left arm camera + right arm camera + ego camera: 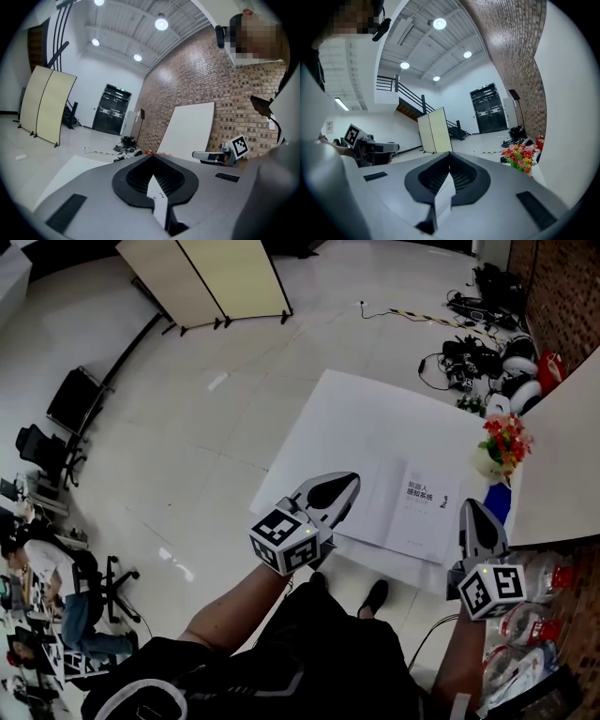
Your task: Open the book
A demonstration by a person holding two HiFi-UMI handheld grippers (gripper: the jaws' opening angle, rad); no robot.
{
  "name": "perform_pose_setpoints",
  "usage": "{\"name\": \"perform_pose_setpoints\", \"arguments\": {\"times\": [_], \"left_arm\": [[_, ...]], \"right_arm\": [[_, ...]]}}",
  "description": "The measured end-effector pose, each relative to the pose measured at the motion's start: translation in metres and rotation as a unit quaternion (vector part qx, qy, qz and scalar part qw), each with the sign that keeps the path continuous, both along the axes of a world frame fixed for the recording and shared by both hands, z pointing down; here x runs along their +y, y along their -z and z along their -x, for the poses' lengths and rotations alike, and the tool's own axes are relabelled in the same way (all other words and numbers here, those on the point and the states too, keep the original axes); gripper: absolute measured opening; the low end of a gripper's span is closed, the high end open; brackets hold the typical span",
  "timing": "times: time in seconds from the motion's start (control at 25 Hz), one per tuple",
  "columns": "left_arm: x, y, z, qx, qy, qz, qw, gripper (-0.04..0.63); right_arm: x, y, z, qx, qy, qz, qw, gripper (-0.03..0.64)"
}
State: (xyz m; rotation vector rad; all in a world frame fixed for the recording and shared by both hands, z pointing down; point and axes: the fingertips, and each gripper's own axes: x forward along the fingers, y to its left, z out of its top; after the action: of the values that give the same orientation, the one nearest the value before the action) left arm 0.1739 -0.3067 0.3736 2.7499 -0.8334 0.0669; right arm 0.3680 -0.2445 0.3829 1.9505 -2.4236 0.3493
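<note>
A white book (410, 510) lies on the white table (347, 413); it looks spread open, with a crease down its middle and print on its right half. My left gripper (351, 480) hangs in the air above the table's near edge, just left of the book, jaws pressed together and empty. My right gripper (470, 505) is raised over the book's right edge, also shut on nothing. In the left gripper view the shut jaws (151, 157) point level toward the brick wall, and in the right gripper view the jaws (450, 153) point level into the room.
A small vase of red and yellow flowers (503, 442) stands at the table's right side, against a white board (562, 456). Cables and gear (483, 352) lie on the floor beyond. A folding screen (216, 277) stands far back. Plastic packets (530, 620) lie at the lower right.
</note>
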Motion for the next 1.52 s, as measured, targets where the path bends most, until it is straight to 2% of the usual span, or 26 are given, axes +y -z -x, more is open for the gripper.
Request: {"name": "perform_pose_setpoints", "arguments": {"times": [0.12, 0.24, 0.32, 0.48, 0.6, 0.84, 1.12, 1.52], "left_arm": [[0.012, 0.001, 0.008, -0.005, -0.001, -0.001, 1.0000, -0.002], [0.033, 0.009, 0.027, -0.009, -0.020, -0.033, 0.9992, -0.002], [0.045, 0.013, 0.041, 0.003, -0.032, -0.044, 0.9985, -0.002], [0.074, 0.012, 0.075, 0.017, -0.071, -0.041, 0.9965, -0.002], [0.094, 0.009, 0.098, 0.023, -0.080, -0.028, 0.9962, -0.002], [0.137, 0.013, 0.106, 0.023, -0.097, -0.026, 0.9947, -0.002], [0.226, 0.036, 0.096, 0.016, -0.113, -0.053, 0.9921, -0.002], [0.392, 0.044, 0.095, -0.001, -0.067, -0.052, 0.9964, -0.002]], "right_arm": [[0.009, 0.003, 0.006, 0.004, -0.006, -0.005, 1.000, 0.000], [0.027, 0.012, 0.025, 0.018, -0.014, -0.013, 1.000, 0.000], [0.037, 0.017, 0.038, 0.030, -0.028, -0.016, 0.999, 0.000], [0.070, 0.024, 0.081, 0.025, -0.056, -0.016, 0.998, 0.000], [0.100, 0.034, 0.111, 0.032, -0.060, -0.015, 0.998, 0.000], [0.159, 0.050, 0.125, 0.035, -0.090, -0.016, 0.995, 0.000], [0.244, 0.065, 0.136, 0.051, -0.062, -0.039, 0.996, 0.000], [0.381, 0.075, 0.145, 0.052, 0.001, -0.056, 0.997, 0.000]]}}
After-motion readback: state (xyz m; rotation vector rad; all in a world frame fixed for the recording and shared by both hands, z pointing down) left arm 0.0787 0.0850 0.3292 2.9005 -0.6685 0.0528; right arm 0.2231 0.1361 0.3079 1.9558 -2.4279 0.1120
